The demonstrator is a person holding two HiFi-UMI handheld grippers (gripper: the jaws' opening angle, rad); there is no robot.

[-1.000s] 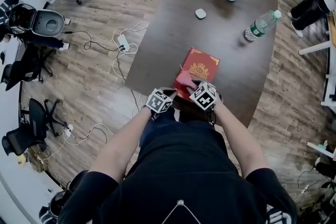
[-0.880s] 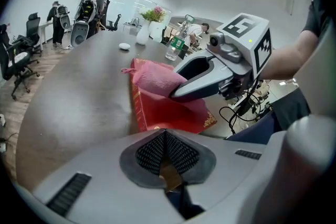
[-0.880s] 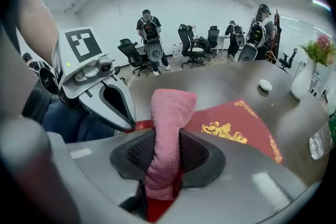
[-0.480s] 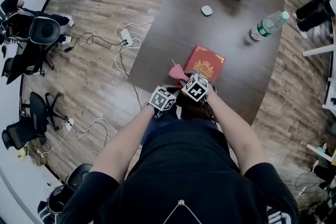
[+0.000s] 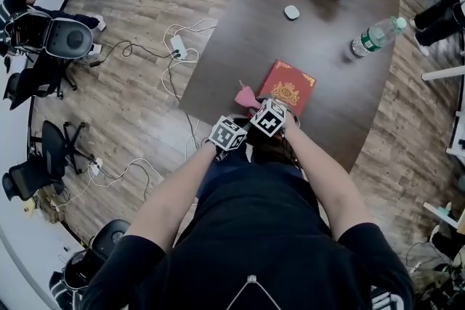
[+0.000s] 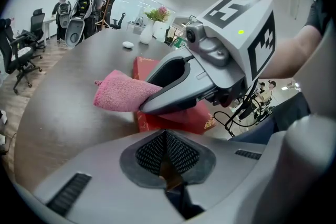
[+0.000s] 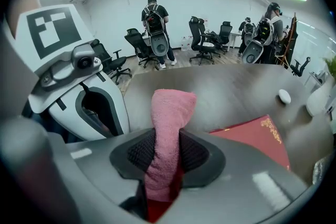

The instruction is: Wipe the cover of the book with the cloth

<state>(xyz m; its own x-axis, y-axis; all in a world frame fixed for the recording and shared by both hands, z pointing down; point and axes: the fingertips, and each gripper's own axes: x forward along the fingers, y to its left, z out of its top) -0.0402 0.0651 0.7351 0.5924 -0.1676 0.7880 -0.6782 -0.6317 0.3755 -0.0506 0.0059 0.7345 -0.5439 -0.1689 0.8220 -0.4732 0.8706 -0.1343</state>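
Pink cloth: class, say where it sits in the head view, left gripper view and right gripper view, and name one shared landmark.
Head view: pink cloth at centre, by the red book's left edge.
Left gripper view: cloth left of centre, sticking out of the right gripper.
Right gripper view: cloth at centre, clamped between the jaws.
Shared landmark: the red book.

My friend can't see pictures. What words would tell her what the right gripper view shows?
The right gripper pinches a pink cloth between its jaws, and the cloth sticks out forward over a dark table. A red book with gold trim lies to the right, and the left gripper sits at the left.
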